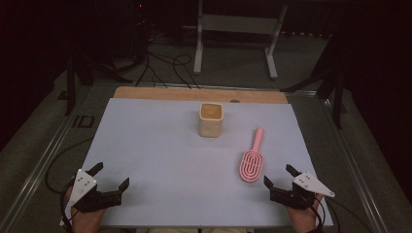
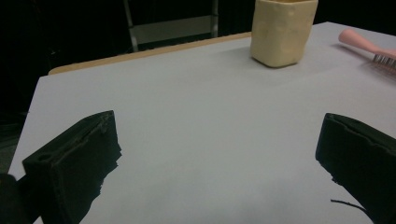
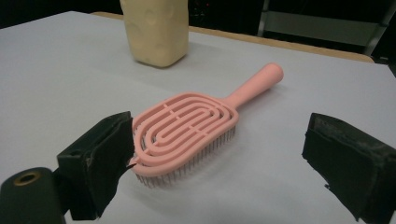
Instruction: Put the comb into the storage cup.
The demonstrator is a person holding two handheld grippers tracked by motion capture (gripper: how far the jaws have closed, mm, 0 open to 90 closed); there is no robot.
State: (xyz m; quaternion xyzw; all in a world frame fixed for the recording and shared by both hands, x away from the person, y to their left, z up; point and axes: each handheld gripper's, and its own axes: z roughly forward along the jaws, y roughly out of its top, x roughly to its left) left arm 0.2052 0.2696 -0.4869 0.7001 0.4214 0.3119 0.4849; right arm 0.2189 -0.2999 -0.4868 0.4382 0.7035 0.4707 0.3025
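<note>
**Brush pickup pending: both grippers open, nothing held**

Right gripper parked near the table's near right corner, jaws spread wide, empty. Pointing at the pink hairbrush, w/ brush head just ahead of the jaws. In the right gripper view the head lies bristles down, closer to one pad than the other; touching that pad or just beside it, hard to tell from this angle. Handle points away toward the far edge, angled a bit toward the right edge.

Left gripper near the near left corner, also wide open and empty, bare table between its jaws. Well apart from everything.

Cream cup upright near the middle of the far edge, apart from the brush, opening up. Probably where the brush is headed.

Risks from here:
- Off-centre approach: one pad reaches the head first, pushes it sideways, spins the brush on the smooth table instead of gripping.
- Closing on the open ribbed back w/ bristles under: pads may slip or squash bristles, brush tilts or pops out.
- Grip at the head leaves a long handle swinging; could clip the cup rim and tip the cup, since nothing steadies it.
- Low pass across the table: drag on the bristles, lost grip.
</note>
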